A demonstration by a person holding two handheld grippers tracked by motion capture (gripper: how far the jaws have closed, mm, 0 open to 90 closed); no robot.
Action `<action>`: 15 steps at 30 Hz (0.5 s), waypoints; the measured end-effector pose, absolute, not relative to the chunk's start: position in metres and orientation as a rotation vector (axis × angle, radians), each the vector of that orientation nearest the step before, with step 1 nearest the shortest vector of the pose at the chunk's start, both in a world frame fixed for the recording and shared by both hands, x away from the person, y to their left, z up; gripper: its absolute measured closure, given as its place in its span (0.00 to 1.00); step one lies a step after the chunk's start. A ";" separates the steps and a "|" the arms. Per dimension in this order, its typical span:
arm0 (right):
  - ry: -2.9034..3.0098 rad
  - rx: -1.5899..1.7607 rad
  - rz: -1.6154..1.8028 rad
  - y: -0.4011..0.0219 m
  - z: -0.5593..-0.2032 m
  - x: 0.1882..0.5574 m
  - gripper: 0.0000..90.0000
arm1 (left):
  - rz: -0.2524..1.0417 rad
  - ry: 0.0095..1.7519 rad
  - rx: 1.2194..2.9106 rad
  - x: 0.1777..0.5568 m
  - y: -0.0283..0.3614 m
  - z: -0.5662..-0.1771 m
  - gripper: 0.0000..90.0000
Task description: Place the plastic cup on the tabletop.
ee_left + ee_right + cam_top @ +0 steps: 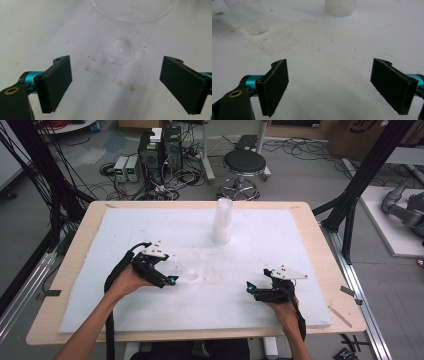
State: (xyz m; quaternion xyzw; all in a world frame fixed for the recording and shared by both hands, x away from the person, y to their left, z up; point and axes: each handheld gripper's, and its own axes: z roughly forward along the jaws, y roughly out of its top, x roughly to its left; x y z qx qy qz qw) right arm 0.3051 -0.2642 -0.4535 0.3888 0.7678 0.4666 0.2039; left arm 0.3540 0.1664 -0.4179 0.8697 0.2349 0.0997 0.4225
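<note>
A single clear plastic cup [188, 264] stands upright on the white foam board [280, 235], left of the middle. My left gripper [172, 280] sits just in front of it, tilted down, jaws wide open. In the left gripper view the cup's round base [120, 50] lies just beyond the open left gripper [116, 62], and its pads touch nothing. A stack of clear cups [222, 222] stands at the back centre. My right gripper [248, 287] rests low at the front right, open and empty. From the right gripper [330, 63], the single cup [249, 17] and the stack [340, 7] lie farther off.
The foam board covers most of a wooden table [327, 275]. Behind the table stand a black stool [244, 165], computer boxes [160, 150] and loose cables on the floor. Black frame posts [350, 205] rise at both sides.
</note>
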 end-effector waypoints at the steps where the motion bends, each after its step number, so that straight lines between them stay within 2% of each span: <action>1: 2.140 1.085 1.301 -0.265 -0.453 0.306 0.16 | 0.259 0.599 2.166 0.351 0.171 -0.418 0.12; 9: 2.138 1.088 1.313 -0.265 -0.454 0.305 0.16 | 0.353 0.707 1.942 0.323 0.208 -0.434 0.12; 15: 2.120 1.085 1.331 -0.267 -0.453 0.304 0.16 | 0.414 0.759 1.842 0.304 0.225 -0.452 0.12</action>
